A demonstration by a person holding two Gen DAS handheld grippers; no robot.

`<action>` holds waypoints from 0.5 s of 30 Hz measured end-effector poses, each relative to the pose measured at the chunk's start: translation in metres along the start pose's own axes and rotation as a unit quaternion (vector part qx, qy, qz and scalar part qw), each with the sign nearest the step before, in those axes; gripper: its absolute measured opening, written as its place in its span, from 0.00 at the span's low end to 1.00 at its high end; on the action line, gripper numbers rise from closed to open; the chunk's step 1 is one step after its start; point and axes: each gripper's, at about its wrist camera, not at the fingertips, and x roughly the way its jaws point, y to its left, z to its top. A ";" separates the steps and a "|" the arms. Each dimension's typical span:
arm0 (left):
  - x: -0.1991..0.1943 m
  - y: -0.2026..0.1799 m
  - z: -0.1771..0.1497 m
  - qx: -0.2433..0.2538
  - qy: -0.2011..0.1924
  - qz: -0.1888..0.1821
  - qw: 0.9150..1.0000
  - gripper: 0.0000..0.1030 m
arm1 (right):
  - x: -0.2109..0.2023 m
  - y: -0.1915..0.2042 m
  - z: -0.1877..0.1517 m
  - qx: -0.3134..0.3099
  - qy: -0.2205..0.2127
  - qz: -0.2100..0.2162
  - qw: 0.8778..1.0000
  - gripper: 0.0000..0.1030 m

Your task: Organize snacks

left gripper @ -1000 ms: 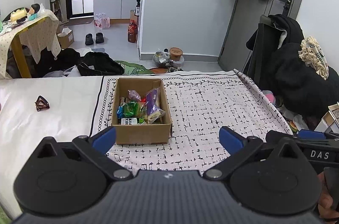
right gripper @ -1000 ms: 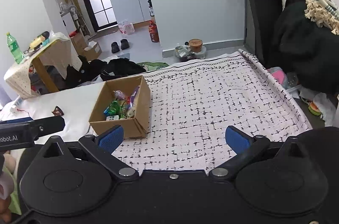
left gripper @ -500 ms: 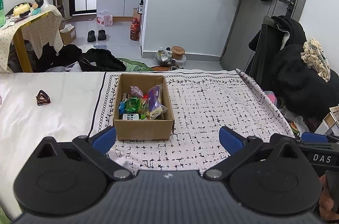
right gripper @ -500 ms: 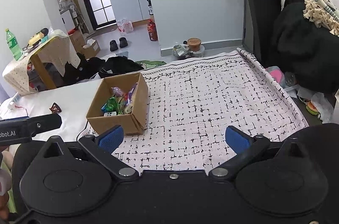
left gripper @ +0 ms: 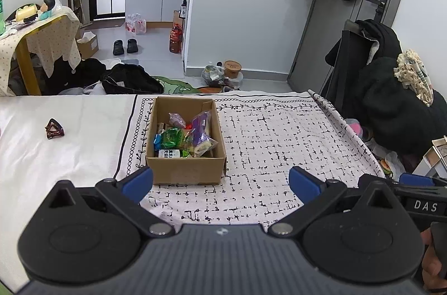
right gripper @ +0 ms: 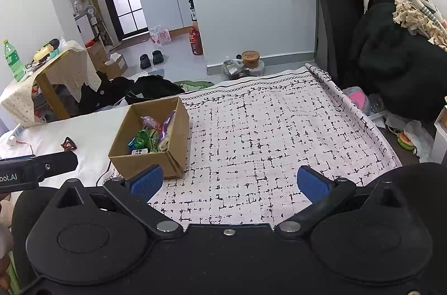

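Observation:
An open cardboard box (left gripper: 185, 168) (right gripper: 145, 162) stands on a black-and-white patterned cloth (left gripper: 279, 144) (right gripper: 265, 133). Several snack packets (left gripper: 184, 137) (right gripper: 151, 136) lie inside it: green, purple, blue and a small white pack. My left gripper (left gripper: 220, 183) is open with nothing between its blue pads, held just short of the box's near wall. My right gripper (right gripper: 230, 183) is open too, empty, with the box ahead to its left. The right gripper's body (left gripper: 419, 197) shows at the right edge of the left wrist view.
A dark hair clip (left gripper: 54, 129) (right gripper: 68, 143) lies on the white sheet left of the cloth. Beyond the far edge are bags, shoes (left gripper: 124, 46) and a draped table (left gripper: 36, 35). Dark coats on a chair (left gripper: 391, 99) stand to the right.
Both grippers have drawn back and tilted slightly, so the box sits a little farther off and more of the room shows. Both stay open; the box and snacks have not moved.

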 end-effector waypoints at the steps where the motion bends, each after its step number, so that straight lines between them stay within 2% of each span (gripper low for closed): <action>1: 0.000 -0.001 0.000 0.002 0.001 0.000 1.000 1.00 | 0.000 0.000 0.001 0.002 0.000 0.001 1.000 1.00; 15: 0.008 0.007 -0.003 -0.012 0.003 -0.002 1.000 1.00 | 0.004 0.007 0.000 -0.015 0.002 -0.001 1.000 1.00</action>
